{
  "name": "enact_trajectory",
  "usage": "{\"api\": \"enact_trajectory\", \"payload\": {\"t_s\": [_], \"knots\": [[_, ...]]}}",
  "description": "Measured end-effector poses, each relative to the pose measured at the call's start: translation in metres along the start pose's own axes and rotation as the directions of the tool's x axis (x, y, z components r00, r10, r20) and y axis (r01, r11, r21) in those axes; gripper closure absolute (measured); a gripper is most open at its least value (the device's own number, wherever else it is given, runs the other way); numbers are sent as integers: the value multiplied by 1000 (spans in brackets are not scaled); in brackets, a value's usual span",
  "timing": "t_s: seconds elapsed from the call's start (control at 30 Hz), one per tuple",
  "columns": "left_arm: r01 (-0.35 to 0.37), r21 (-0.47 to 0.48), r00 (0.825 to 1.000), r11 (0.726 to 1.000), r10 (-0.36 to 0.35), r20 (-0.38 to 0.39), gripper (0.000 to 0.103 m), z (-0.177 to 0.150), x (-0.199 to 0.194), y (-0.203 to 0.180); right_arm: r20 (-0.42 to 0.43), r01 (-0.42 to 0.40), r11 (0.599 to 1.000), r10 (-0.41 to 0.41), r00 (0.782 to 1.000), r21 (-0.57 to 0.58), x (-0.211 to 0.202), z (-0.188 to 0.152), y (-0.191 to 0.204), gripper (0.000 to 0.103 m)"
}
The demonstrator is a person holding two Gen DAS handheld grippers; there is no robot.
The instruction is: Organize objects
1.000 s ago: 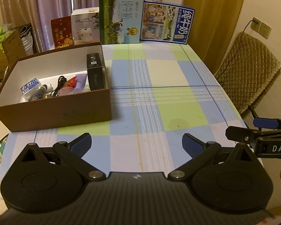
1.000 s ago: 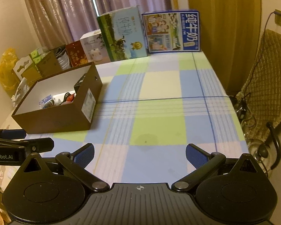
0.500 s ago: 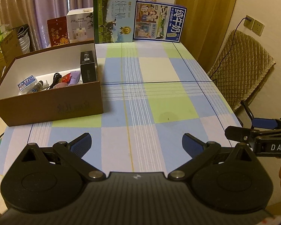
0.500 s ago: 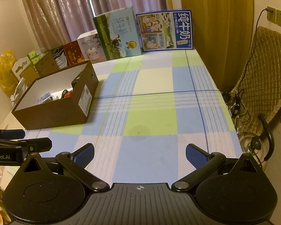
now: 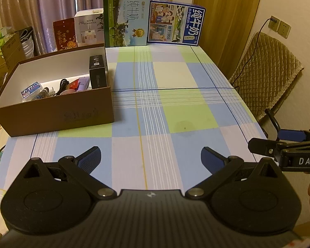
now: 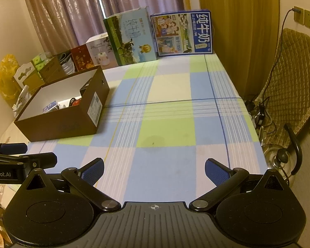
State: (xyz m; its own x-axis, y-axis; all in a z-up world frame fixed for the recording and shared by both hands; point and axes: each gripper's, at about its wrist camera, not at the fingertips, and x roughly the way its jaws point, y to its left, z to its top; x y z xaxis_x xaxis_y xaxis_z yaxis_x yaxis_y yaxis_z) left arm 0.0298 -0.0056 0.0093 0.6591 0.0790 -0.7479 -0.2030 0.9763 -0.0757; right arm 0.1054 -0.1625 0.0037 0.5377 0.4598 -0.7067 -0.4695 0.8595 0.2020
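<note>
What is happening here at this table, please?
A person holds two grippers over the checked tablecloth. The left gripper and the right gripper are both open and hold nothing. Small items, including a black box, lie in the brown box.

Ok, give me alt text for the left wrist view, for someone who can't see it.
The left claw hangs open and empty over a checked tablecloth. Ahead to its left, an open brown box holds small items, with an upright black carton in its far right corner. Milk cartons line the far edge; the right claw pokes in at right.
</note>
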Motion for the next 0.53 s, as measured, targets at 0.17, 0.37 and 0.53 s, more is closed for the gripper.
{"api": "enact_trajectory", "payload": {"t_s": [0.17, 0.37, 0.53], "knots": [[-3, -4, 1000, 1000, 3, -1, 1, 0, -1, 0, -1, -1, 1000, 1, 1000, 0, 0, 0, 0, 2], [-3, -1, 1000, 1000, 3, 1, 1, 2, 0, 0, -5, -1, 1000, 1, 1000, 0, 2, 1, 0, 2], [-5, -2, 1000, 1000, 5, -1, 1, 4, 1, 0, -8, 1, 1000, -1, 1000, 4, 4, 3, -2, 2]]}}
